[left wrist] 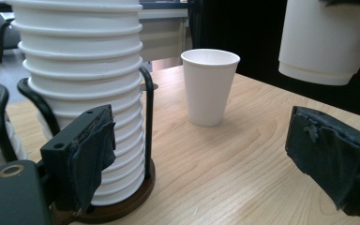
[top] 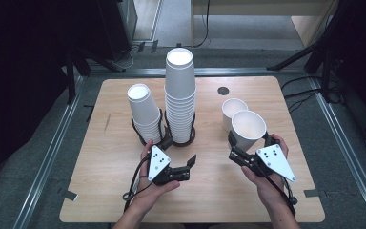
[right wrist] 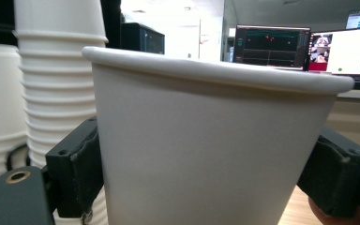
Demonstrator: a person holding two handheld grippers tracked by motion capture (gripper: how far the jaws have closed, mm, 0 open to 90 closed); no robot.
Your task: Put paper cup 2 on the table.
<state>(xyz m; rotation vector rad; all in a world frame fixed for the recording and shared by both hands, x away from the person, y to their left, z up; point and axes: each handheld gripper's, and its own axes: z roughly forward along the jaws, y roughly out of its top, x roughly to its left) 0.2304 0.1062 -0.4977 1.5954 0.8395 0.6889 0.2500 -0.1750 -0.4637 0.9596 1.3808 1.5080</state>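
Currently the right tool point(top: 237, 149) pinches a paper cup point(top: 248, 128) by its wall, upright and held above the surface point(top: 209, 191), just in front of a standing cup point(top: 231, 110). Judged step: carrying a cup drawn from the stacks to set it out. The next move calls for a level descent beside the standing cup, without knocking it. Left tool point(top: 183, 160) spread, holding nothing, near the tall stack point(top: 179, 95) in its holder; short stack point(top: 144, 114) beside. Both hands low, tools pointing forward.
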